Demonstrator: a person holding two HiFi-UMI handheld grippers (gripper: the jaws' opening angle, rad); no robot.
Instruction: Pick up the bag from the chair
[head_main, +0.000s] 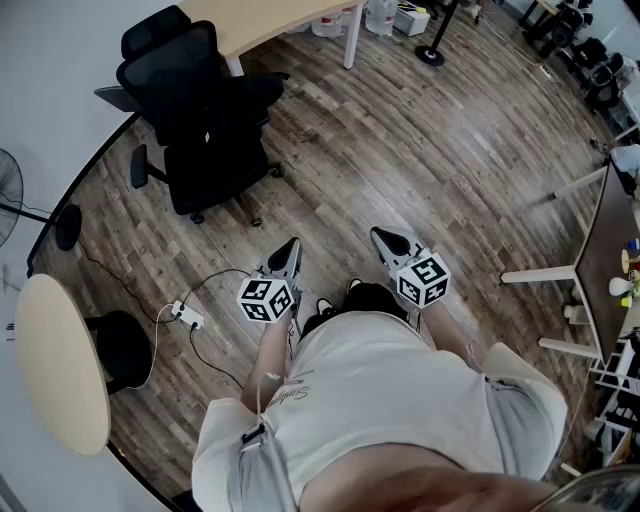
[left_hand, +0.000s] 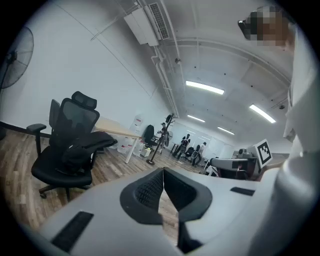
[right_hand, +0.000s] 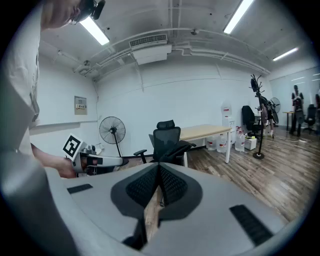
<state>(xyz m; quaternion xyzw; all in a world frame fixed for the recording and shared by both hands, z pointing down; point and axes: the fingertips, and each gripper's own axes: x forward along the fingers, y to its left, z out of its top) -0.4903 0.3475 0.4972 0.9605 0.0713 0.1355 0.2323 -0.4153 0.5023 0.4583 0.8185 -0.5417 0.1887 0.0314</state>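
Note:
A black office chair stands at the upper left of the head view, on the wooden floor. A black bag lies across its seat and one armrest. The bag also shows in the left gripper view, and the bag in the right gripper view, each time well ahead of the jaws. My left gripper and right gripper are held side by side in front of the person, pointing toward the chair and well short of it. Both are shut with nothing between the jaws, as seen at the left gripper and the right gripper.
A round beige table and a black stool stand at the left. A power strip with its cable lies on the floor between them and me. A wooden desk is behind the chair, a floor fan at the wall.

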